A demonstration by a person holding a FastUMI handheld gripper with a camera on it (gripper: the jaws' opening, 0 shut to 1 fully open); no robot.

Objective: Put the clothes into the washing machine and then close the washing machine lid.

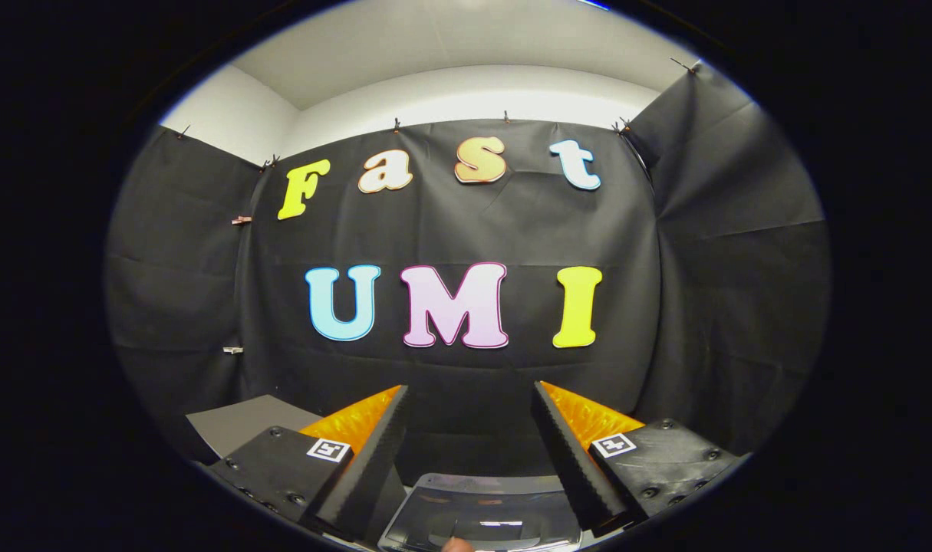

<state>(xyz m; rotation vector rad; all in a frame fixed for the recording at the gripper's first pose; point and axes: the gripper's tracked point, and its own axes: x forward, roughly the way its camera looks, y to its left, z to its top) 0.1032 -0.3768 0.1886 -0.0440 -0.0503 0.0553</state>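
While the gripper (469, 399) is pointing level at the booth wall (512, 222), its fingers are standing spread wide and gripping nothing, and the washer (485, 514) is sitting low between them, its glossy lid facing up, with a grey panel (235, 422) lying beyond the left finger.

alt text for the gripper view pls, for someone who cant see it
The gripper is held level with its fingers open and nothing between them, facing the booth's black cloth wall. Low between the fingers lies the glossy grey top of the washing machine, and a grey board sits beyond the left finger.
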